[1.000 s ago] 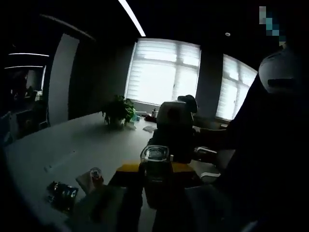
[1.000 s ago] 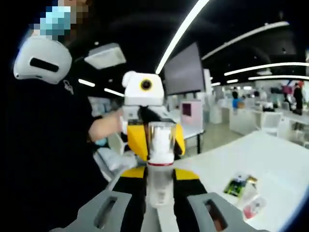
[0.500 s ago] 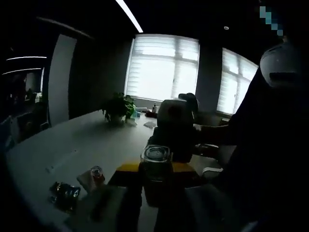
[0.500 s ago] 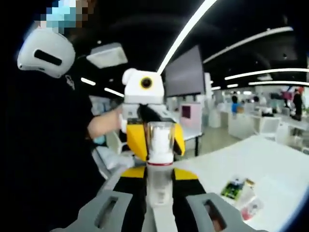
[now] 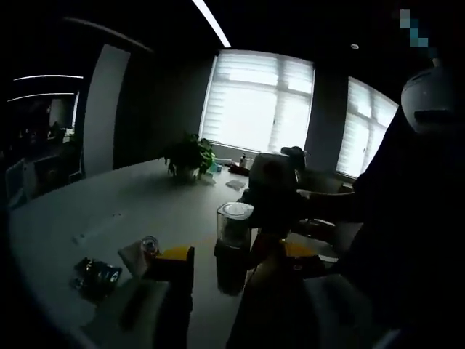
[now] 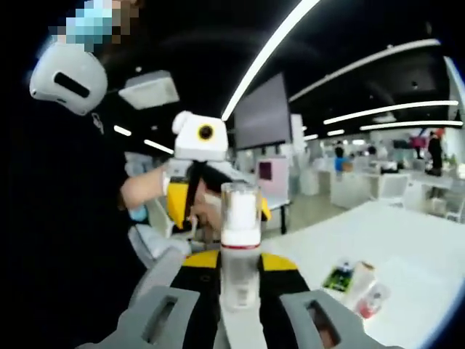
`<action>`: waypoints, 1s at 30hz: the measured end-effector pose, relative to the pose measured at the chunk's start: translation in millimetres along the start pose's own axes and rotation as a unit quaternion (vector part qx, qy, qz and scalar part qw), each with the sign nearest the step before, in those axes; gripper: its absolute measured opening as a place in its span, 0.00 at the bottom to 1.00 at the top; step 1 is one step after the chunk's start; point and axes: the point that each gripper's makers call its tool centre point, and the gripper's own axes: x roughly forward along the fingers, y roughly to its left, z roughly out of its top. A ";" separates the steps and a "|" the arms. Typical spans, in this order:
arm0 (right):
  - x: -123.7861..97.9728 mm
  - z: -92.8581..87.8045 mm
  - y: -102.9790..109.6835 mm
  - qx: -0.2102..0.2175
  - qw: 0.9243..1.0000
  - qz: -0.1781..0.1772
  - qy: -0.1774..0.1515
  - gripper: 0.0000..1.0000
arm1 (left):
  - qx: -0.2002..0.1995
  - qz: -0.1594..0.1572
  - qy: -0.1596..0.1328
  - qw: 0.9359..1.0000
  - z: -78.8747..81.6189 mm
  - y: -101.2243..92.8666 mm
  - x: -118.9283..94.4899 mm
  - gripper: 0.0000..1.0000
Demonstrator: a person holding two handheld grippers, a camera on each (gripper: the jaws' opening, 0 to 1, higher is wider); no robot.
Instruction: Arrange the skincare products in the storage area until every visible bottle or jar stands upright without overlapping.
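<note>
The right gripper [image 6: 238, 291] pinches a clear bottle [image 6: 240, 243], long axis upright, cap toward 12 o'clock; the left gripper [image 5: 218, 283] stands spread beside it.

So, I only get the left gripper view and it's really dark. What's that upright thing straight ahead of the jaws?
Observer: The right gripper view is brightly lit. It's a clear bottle with a white inner part, a red band and a see-through cap.
Operator: Is anything holding it?
Observer: Yes, the right gripper has its jaws shut on the bottle's lower half.
Operator: And the dim bits lying on the table?
Observer: The table is white, and they look like a green packet and a small tube with a red end, lying close together.
</note>
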 end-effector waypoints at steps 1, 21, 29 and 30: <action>-1.1 -1.7 -1.7 0.000 1.000 -0.003 0.000 0.11 | -0.001 0.004 0.002 1.000 -2.6 1.2 0.3 0.49; -0.3 -17.3 -12.3 0.011 1.000 -0.017 -0.006 0.11 | -0.020 0.113 0.056 0.992 -57.0 26.3 0.2 0.99; 0.6 -26.7 -23.5 0.025 0.999 -0.031 -0.011 0.12 | -0.058 0.120 0.032 0.991 -63.6 24.2 -4.5 0.99; 0.8 -27.0 -24.1 0.025 0.999 -0.031 -0.014 0.12 | -0.060 0.123 0.035 0.990 -66.5 25.2 -5.1 0.99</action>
